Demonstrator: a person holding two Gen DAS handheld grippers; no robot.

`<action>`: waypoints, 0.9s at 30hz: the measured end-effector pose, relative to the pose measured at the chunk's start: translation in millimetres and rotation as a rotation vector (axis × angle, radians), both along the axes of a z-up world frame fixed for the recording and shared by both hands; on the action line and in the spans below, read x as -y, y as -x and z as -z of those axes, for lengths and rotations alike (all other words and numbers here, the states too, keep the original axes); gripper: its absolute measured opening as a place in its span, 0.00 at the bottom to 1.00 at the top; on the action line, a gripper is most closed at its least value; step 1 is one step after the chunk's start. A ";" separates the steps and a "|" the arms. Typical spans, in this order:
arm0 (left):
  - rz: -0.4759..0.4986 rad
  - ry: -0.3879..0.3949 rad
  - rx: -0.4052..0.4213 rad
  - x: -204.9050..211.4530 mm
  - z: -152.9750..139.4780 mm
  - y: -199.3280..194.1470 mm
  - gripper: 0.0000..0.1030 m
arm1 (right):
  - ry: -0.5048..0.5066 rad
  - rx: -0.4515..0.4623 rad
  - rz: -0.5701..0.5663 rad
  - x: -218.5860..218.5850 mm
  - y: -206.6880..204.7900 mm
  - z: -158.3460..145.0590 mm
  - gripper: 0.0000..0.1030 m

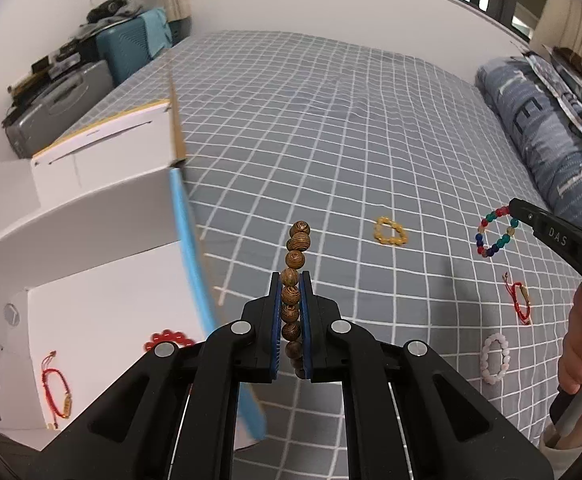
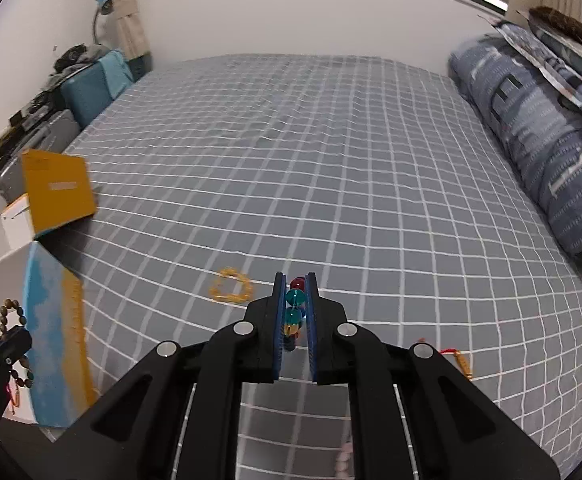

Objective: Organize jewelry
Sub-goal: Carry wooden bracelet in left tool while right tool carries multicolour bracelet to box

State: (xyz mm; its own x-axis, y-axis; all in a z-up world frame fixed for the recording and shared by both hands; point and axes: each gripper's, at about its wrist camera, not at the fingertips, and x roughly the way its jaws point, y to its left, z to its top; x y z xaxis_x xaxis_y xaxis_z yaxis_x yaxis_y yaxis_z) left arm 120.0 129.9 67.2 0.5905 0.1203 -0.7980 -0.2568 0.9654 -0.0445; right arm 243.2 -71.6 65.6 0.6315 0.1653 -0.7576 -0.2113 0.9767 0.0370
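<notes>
My left gripper (image 1: 291, 276) is shut on a brown wooden bead bracelet (image 1: 295, 258), held above the bed just right of the open white box (image 1: 91, 224). The box holds a red bead bracelet (image 1: 167, 338) and a red string bracelet (image 1: 57, 384). My right gripper (image 2: 295, 278) is shut on a multicolour glass bead bracelet (image 2: 295, 298), which also shows hanging from its tip in the left wrist view (image 1: 497, 232). On the bed lie a yellow bead bracelet (image 1: 389, 231), a red string bracelet (image 1: 519, 300) and a white bead bracelet (image 1: 495, 358).
The bed has a grey checked sheet (image 2: 311, 160). A rolled blue quilt (image 2: 539, 136) lies along its right side. The box's yellow lid (image 2: 59, 192) stands open at the left. Suitcases (image 1: 75, 92) and clutter stand beyond the bed's left edge.
</notes>
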 end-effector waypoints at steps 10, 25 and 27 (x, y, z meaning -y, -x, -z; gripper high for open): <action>-0.098 -0.007 0.011 -53.7 -18.2 27.7 0.09 | -0.018 0.044 -0.107 -68.7 28.4 -30.4 0.08; -0.229 -0.013 0.022 -134.7 -27.5 70.9 0.06 | -0.040 0.078 -0.259 -165.5 73.6 -50.7 0.08; -0.245 -0.015 0.019 -143.8 -27.4 77.3 0.06 | -0.044 0.082 -0.282 -176.7 80.1 -52.8 0.08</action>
